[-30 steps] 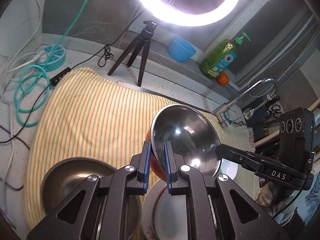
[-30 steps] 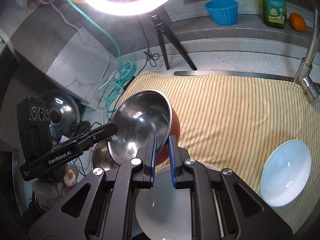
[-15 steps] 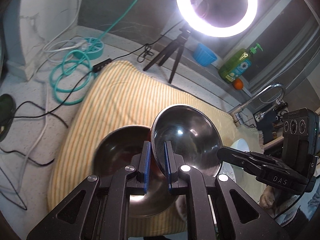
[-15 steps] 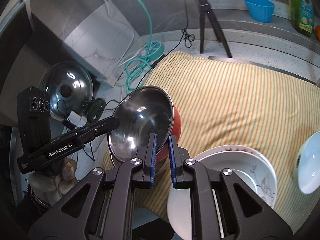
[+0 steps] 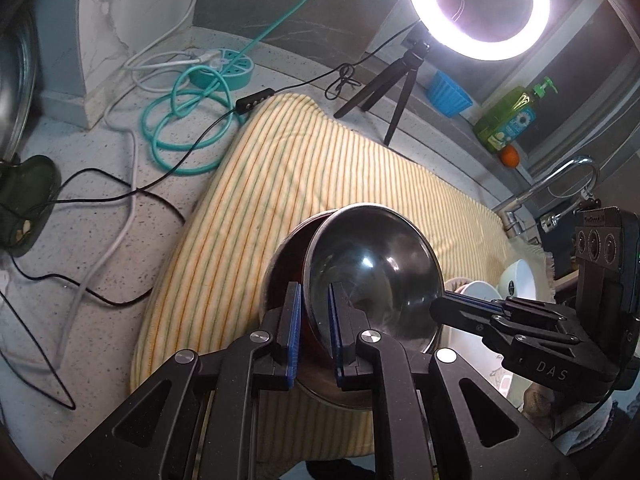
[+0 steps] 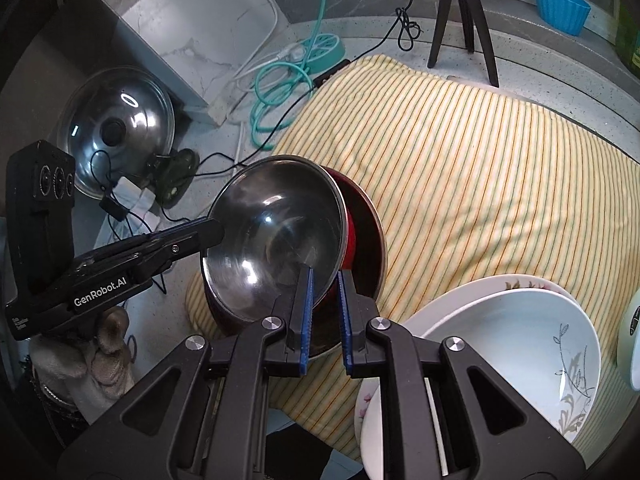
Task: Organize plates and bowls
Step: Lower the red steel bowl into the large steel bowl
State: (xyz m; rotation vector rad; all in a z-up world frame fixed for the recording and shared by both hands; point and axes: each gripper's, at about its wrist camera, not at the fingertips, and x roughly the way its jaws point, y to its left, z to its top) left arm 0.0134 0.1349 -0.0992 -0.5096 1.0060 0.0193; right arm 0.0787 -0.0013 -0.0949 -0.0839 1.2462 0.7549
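Since 1 second ago you have carried the steel bowl [image 5: 372, 276] leftward across the striped towel [image 5: 280, 200], and it now sits tilted inside the second steel bowl [image 6: 370, 240], the one lying on the towel's near left part, whose inside reflects red. Earlier that second bowl lay apart, off to the left and below; now the 2 overlap, though you cannot tell from these views whether they touch all the way round.

Your left tool [image 5: 314, 334] is narrow, its blue pads clamped on the bowl's near-left rim, 1 pad inside and 1 outside. Your right tool [image 6: 324, 314] is equally narrow and grips the opposite rim the same way. Each tool shows in the other's view, pinching its own side of the bowl.

The stacked white plates [image 6: 504, 332] lie just to the right of the steel bowls on the towel's near edge. A small white bowl [image 5: 518, 280] sits further right on the towel. The ring light [image 5: 476, 8] stands on its tripod [image 5: 384, 92] on the tabletop [image 5: 100, 200] behind the towel.
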